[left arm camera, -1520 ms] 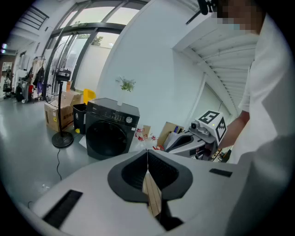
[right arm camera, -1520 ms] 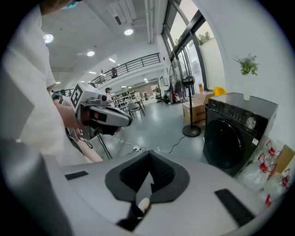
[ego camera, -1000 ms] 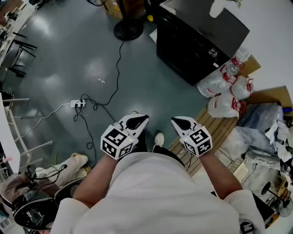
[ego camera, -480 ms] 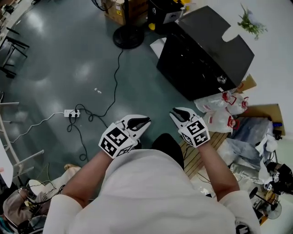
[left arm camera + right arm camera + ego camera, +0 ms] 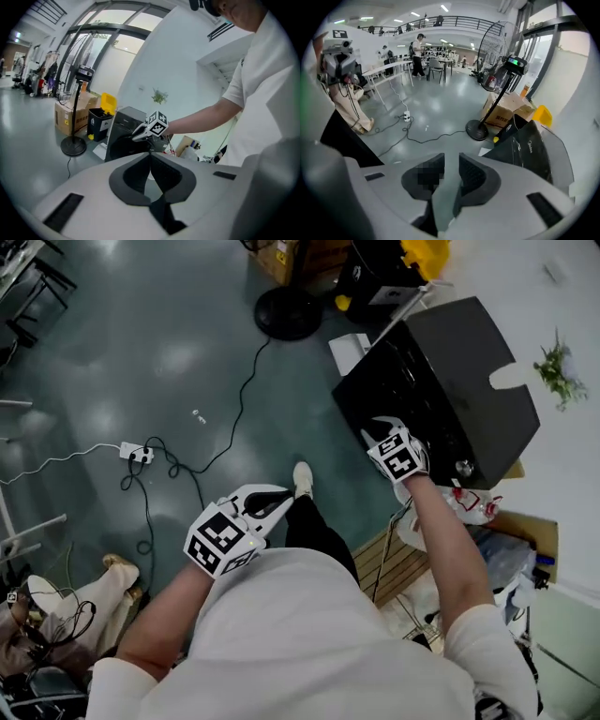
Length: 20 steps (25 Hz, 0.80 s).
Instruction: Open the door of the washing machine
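The washing machine (image 5: 441,381) is a black box at the upper right of the head view, its dark front facing the floor side. My right gripper (image 5: 380,426) reaches out over the top edge of that front, pointing steeply down. Its jaws are opening, and only floor shows between them in the right gripper view (image 5: 451,161), with the machine (image 5: 534,145) off to the right. My left gripper (image 5: 274,497) hangs back near my body with its tips together and holding nothing. In the left gripper view (image 5: 150,153) the machine (image 5: 123,136) and the right gripper (image 5: 139,135) lie ahead.
A fan stand's round base (image 5: 289,310), a cardboard box (image 5: 300,254) and a black and yellow bin (image 5: 394,268) stand beyond the machine. A power strip with cables (image 5: 139,454) lies on the floor to the left. White bags (image 5: 459,507) and a wooden pallet (image 5: 398,563) sit at the right.
My right gripper has swung forward and right from in front of my body to the washing machine's front, and its jaws have parted. The left gripper moved less. The person stepped closer.
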{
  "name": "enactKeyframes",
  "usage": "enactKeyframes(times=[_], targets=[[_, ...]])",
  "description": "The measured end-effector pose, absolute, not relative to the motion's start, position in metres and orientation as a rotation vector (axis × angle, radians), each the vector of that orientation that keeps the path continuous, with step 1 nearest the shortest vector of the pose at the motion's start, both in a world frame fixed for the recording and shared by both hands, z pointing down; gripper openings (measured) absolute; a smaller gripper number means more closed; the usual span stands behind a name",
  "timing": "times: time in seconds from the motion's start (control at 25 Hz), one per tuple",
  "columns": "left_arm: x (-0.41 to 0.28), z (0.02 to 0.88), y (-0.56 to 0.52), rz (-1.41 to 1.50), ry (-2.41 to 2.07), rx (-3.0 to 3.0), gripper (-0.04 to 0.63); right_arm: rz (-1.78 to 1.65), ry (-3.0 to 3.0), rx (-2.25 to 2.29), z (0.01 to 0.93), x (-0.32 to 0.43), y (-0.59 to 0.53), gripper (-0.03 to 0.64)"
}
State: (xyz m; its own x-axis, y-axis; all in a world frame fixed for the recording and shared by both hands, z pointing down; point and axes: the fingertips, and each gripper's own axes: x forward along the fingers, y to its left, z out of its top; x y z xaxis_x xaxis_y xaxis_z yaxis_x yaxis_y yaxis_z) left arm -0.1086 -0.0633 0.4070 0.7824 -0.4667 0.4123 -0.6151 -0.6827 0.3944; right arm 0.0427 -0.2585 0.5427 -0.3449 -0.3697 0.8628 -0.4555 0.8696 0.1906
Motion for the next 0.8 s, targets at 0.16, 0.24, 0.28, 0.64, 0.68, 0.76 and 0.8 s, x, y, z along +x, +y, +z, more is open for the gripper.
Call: enactKeyframes(times=[0.16, 0.24, 0.28, 0.64, 0.68, 0.76, 0.8], targets=[[-0.107, 0.409, -0.097, 0.365, -0.887, 2.371, 0.018, 0.052, -1.846, 0.563, 0.588, 0.065, -0.339, 0.126], [-0.103, 0.411, -0.113, 0.366, -0.913, 2.35, 0.019, 0.028, -1.795, 0.547, 0.607, 0.075, -0.372, 0.13], [-0.1, 0.413, -0.122, 0.364, -0.923, 2.34, 0.018, 0.008, -1.77, 0.537, 0.616, 0.079, -0.387, 0.135], [-0.08, 0.438, -0.177, 0.322, -0.95, 2.248, 0.018, -0.137, -1.543, 0.446, 0.69, 0.092, -0.47, 0.155], [-0.081, 0.44, -0.179, 0.323, -0.949, 2.241, 0.018, -0.142, -1.514, 0.434, 0.698, 0.093, -0.474, 0.155], [-0.082, 0.445, -0.183, 0.325, -0.947, 2.228, 0.018, -0.164, -1.455, 0.414, 0.71, 0.095, -0.482, 0.16], [-0.082, 0.447, -0.185, 0.325, -0.945, 2.221, 0.018, -0.173, -1.428, 0.405, 0.714, 0.097, -0.485, 0.16]])
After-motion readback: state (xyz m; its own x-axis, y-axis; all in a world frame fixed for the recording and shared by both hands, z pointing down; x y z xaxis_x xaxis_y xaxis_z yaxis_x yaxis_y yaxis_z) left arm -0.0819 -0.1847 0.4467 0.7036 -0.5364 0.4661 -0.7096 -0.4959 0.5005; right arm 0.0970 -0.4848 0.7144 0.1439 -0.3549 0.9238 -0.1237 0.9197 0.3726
